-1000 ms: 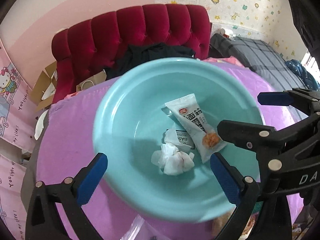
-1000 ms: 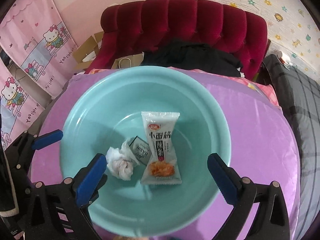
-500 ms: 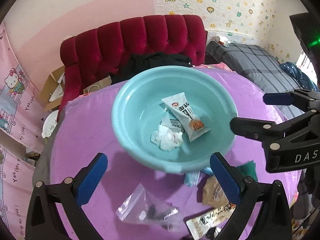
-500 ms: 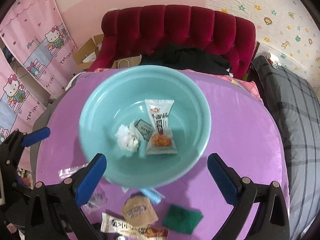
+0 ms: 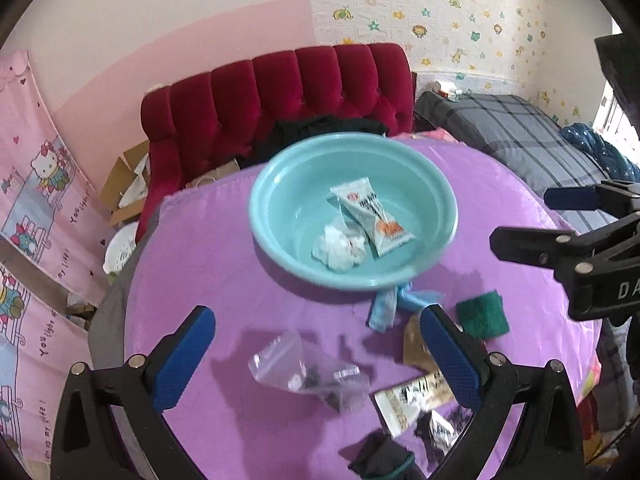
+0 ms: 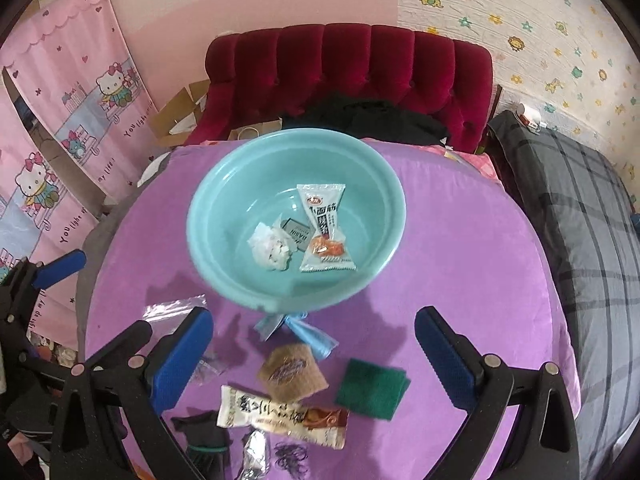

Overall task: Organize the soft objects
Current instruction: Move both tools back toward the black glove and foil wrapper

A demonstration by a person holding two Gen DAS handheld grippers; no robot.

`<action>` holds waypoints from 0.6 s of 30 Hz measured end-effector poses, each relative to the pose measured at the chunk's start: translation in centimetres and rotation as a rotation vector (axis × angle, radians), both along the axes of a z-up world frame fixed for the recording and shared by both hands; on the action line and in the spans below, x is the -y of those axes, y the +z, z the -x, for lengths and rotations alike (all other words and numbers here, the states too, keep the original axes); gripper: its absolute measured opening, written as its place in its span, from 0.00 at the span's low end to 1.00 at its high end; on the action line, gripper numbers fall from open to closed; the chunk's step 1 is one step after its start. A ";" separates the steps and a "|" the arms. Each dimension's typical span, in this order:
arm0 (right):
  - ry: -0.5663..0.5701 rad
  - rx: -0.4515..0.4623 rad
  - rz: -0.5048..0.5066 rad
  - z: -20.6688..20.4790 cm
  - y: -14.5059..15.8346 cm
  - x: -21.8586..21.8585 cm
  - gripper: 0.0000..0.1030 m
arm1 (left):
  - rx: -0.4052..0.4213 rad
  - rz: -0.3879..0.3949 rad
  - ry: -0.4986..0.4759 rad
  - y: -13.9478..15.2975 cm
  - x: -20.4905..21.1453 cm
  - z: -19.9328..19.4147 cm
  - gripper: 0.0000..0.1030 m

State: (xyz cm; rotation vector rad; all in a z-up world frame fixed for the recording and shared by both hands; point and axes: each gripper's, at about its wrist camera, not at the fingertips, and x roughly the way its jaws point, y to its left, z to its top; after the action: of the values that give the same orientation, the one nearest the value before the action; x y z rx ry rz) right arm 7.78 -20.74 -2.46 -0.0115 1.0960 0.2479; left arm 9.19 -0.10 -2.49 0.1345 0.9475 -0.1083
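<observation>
Ahead of me a tufted crimson velvet headboard stands against a pink-and-white wall. To my right, white wallpaper with small animal and star prints backs a grey plaid bed. Pink cartoon-cat curtains hang left.

purple table | teal basin | green sponge | snack packets
</observation>
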 end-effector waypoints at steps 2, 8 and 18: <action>0.000 0.005 0.008 1.0 0.0 -0.1 1.00 | -0.004 0.009 0.005 -0.2 -0.2 0.8 1.00; 0.001 0.019 0.015 4.0 -0.4 -0.3 1.00 | -0.027 0.017 0.023 -1.5 -0.4 3.6 1.00; -0.008 0.019 0.019 8.3 -2.3 0.3 1.00 | -0.042 0.035 0.065 -3.6 -0.6 7.6 1.00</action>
State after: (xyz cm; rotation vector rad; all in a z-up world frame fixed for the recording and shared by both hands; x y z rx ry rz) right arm -0.55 -21.04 -4.72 -0.0265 1.0789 0.2294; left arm 1.58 0.52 -6.13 0.0689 0.9904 -0.0682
